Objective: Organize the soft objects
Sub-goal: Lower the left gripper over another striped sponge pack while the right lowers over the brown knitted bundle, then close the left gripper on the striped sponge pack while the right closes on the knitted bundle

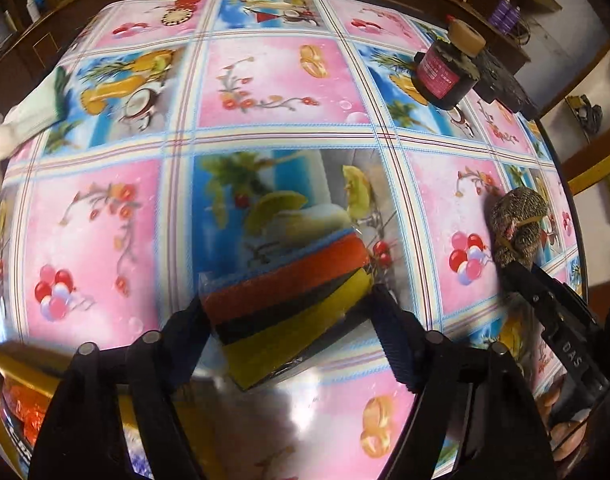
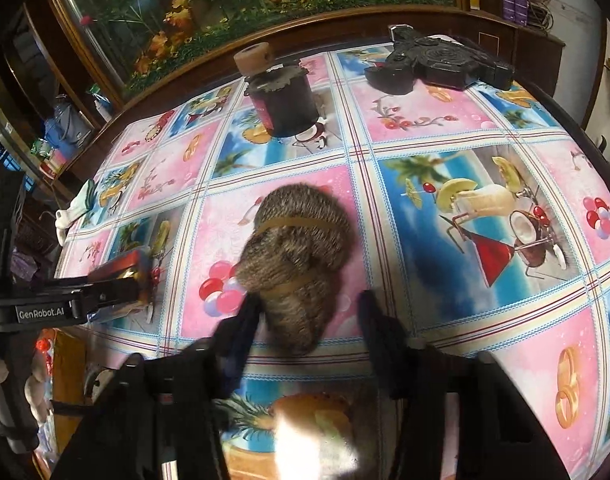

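A plastic-wrapped pack of sponges (image 1: 289, 280) with blue, red, black and yellow layers lies on the patterned tablecloth (image 1: 265, 92). My left gripper (image 1: 291, 320) straddles it, a fingertip pressing each end. From the right wrist view the pack (image 2: 123, 264) shows at the far left, inside the left gripper (image 2: 117, 284). A brown fuzzy cloth roll (image 2: 301, 240) bound with rubber bands lies mid-table. My right gripper (image 2: 309, 312) is shut on its tapered near end. In the left wrist view the roll (image 1: 519, 220) and the right gripper (image 1: 517, 270) sit at the right.
A black jar with a pink label (image 1: 441, 76) and a tan roll on top stands at the back (image 2: 283, 108). A flat black device (image 2: 437, 64) lies behind it. A white and green cloth (image 1: 21, 124) rests at the table's left edge (image 2: 75, 208). A dark wooden frame borders the table.
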Demonstrator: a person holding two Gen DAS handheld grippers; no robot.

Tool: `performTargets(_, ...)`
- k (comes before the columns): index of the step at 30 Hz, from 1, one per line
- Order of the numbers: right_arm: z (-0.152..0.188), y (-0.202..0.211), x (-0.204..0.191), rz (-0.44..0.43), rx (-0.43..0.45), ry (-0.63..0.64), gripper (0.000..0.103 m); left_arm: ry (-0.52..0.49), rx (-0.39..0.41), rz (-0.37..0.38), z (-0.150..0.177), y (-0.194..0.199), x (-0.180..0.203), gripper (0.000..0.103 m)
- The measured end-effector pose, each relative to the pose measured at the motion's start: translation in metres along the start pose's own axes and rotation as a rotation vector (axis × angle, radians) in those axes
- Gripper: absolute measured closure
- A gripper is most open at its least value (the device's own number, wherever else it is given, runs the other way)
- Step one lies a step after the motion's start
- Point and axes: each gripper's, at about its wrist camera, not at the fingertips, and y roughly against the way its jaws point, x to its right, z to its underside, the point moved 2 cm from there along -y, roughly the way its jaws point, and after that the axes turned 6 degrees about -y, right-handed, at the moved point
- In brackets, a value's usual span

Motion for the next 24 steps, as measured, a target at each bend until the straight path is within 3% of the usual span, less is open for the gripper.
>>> performTargets(6, 0.002, 0.000, -0.004, 0.018, 0.011, 0.032, 0.071, -0.019, 0.014, 0.031, 0.019, 0.014, 0.008, 0.034)
performTargets(8, 0.003, 0.000, -0.003, 0.034, 0.030, 0.021, 0.053, -0.001, 0.028, 0.050, 0.019, 0.016, 0.014, 0.034)
performTargets(9, 0.003, 0.001, -0.003, 0.044, 0.038, 0.017, 0.035, 0.021, 0.040, 0.067, 0.019, 0.018, 0.012, 0.031)
performTargets(10, 0.003, 0.003, -0.002, 0.049, 0.049, 0.012, 0.026, 0.045, 0.049, 0.090, 0.020, 0.021, 0.011, 0.030)
performTargets(14, 0.003, 0.002, 0.002, 0.035, 0.049, -0.004, 0.026, 0.172, 0.089, 0.228, 0.015, 0.022, -0.002, 0.019)
performTargets(17, 0.003, 0.000, -0.001, 0.045, 0.058, 0.014, 0.024, 0.295, 0.131, 0.364, 0.016, 0.021, -0.016, 0.001)
performTargets(19, 0.003, -0.002, -0.004, 0.034, 0.061, 0.025, 0.023, 0.319, 0.145, 0.430, 0.018, 0.023, -0.019, 0.000)
performTargets(21, 0.004, -0.003, -0.005, 0.030, 0.066, 0.033, 0.020, 0.276, 0.113, 0.417, 0.018, 0.023, -0.014, 0.000)
performTargets(24, 0.004, -0.005, -0.004, 0.026, 0.067, 0.035, 0.020, 0.287, 0.135, 0.367, 0.022, 0.030, -0.013, 0.000)
